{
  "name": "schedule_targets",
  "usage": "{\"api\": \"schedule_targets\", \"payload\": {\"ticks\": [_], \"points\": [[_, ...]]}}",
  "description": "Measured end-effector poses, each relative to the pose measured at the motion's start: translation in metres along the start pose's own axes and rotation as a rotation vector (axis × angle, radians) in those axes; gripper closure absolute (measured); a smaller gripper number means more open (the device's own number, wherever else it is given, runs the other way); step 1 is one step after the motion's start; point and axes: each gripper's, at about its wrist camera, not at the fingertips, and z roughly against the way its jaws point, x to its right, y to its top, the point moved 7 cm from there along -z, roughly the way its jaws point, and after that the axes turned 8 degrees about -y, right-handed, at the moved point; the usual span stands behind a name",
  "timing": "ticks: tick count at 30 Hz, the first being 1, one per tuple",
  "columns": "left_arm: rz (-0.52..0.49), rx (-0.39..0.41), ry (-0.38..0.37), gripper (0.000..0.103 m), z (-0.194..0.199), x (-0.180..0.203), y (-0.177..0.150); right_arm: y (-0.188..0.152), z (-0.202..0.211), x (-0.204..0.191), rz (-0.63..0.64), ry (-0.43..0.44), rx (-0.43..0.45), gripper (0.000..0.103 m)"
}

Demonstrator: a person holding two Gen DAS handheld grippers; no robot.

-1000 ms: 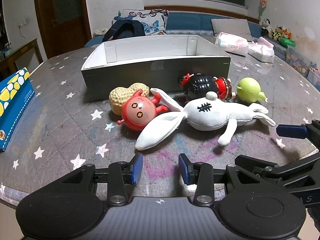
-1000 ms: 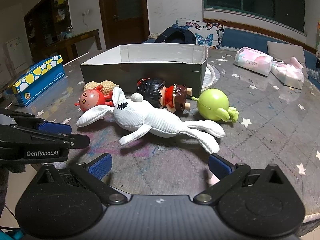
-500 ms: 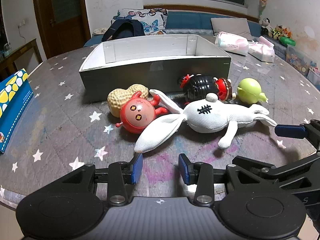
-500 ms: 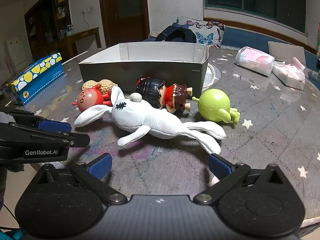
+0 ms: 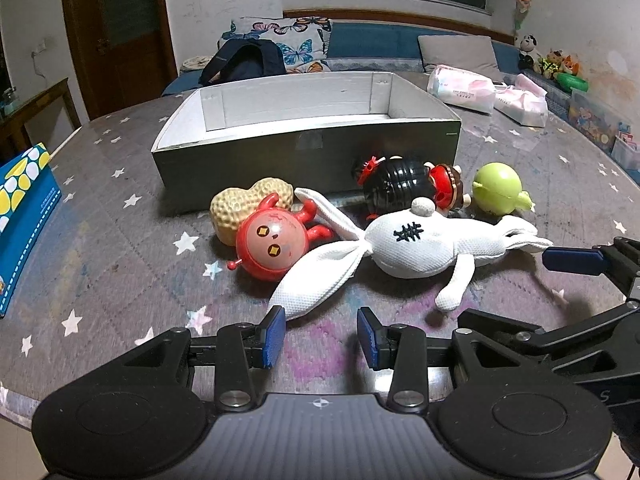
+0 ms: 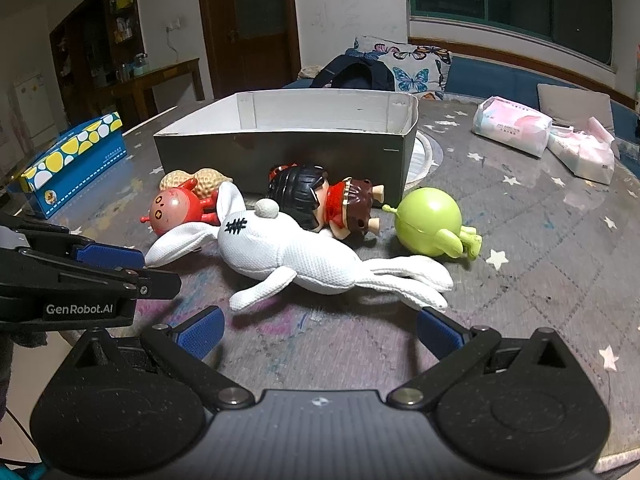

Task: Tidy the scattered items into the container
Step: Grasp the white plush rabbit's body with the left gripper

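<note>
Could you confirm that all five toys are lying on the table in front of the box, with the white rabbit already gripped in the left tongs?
Not quite: the white rabbit is not gripped. The left wrist view shows the left tongs open and empty, the rabbit's ear just ahead of their tips. The rest holds: the toys lie on the table in front of the box.

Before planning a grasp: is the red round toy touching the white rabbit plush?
Touching. In the left wrist view the rabbit's ear lies against the red toy, no gap visible.

White rabbit plush sprawled before the grey box — box seemingly empty.
</note>
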Motion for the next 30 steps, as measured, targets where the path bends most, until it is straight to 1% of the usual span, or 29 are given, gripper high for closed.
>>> {"api": "schedule_targets", "payload": {"ticks": [7,12,16,19,22,26,30], "points": [[-0.019,0.003,-0.025,0.061,0.000,0.002,0.005,0.005,-0.004,0.002,0.003,0.007,0.010,0.000],[-0.029,0.012,-0.065,0.061,0.003,0.001,0.012,0.010,-0.005,0.005,0.017,0.008,0.020,0.000],[-0.035,0.033,-0.108,0.061,0.010,0.000,0.018,0.014,-0.003,0.010,0.025,-0.008,0.032,0.001],[-0.057,0.048,-0.138,0.061,0.012,0.003,0.023,0.017,0.004,0.015,0.026,-0.010,0.047,0.003],[-0.088,0.050,-0.146,0.061,0.007,0.004,0.028,0.024,0.010,0.016,0.040,-0.004,0.063,0.003],[-0.123,0.044,-0.171,0.061,-0.001,0.004,0.033,0.032,0.008,0.008,0.076,0.025,0.074,0.008],[-0.153,0.027,-0.191,0.063,-0.012,0.005,0.036,0.034,-0.006,0.004,0.111,0.038,0.051,0.012]]}}
